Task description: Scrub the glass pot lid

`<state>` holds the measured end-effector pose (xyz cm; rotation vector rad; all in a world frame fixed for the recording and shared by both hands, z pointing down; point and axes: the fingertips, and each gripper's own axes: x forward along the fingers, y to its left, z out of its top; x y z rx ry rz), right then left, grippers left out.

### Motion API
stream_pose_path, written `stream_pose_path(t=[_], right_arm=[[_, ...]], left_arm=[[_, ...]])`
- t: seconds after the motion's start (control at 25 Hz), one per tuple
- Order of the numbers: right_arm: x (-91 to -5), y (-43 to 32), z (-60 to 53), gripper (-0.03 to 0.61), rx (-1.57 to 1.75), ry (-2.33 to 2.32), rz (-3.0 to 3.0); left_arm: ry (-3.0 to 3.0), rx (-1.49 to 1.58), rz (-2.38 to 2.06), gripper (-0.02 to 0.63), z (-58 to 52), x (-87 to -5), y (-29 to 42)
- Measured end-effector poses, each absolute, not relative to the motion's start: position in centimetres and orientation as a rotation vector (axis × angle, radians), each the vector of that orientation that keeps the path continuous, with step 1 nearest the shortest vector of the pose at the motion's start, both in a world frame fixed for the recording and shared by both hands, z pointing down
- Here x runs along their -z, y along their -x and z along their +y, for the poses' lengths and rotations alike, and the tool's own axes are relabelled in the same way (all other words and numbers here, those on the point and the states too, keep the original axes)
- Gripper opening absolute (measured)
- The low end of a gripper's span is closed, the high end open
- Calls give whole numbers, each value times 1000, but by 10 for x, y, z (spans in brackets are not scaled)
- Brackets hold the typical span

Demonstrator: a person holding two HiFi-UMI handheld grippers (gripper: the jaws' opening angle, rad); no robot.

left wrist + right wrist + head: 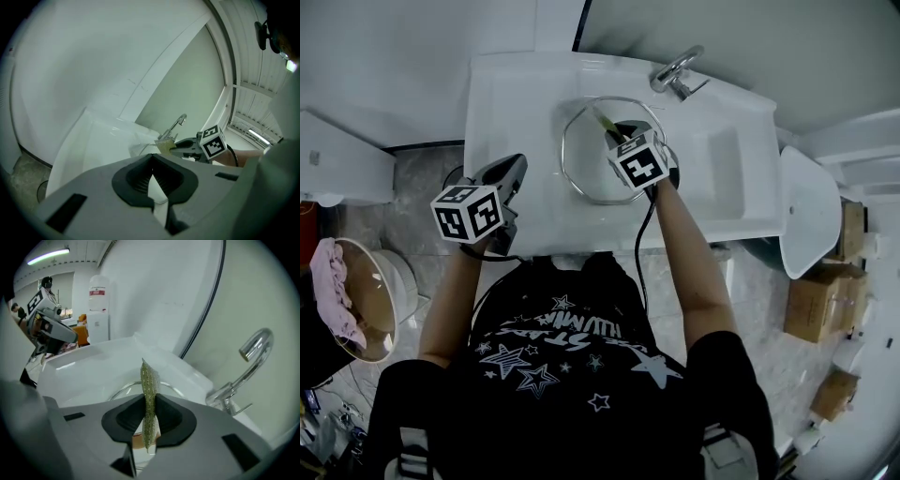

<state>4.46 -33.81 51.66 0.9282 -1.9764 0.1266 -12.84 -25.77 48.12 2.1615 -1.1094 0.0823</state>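
Scouring pad [150, 399], green-gold, is standing on edge between the jaws of the right gripper [149, 414], which are pressing flat against both its faces. Only this view is showing that clamp. The head view alone is giving the whole ring of the glass pot lid [572, 174], which is lying in the white sink [506, 94] below the faucet [677, 71], with the right gripper [619, 128] hanging over it. The left gripper [514, 171] is hovering at the sink's left edge, apart from the lid. In its own view the left gripper [151, 169] is meeting at the tips, with nothing between them.
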Motion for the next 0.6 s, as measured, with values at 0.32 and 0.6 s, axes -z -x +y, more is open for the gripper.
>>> stream_pose_path(t=[0.32, 0.6], right_arm=[[-533, -74, -396, 64, -50, -1058, -1800], [-559, -52, -371, 65, -118, -964, -1841]], left_arm=[[-2137, -87, -1134, 8, -262, -482, 131], [-2105, -101, -1133, 8, -262, -495, 134]])
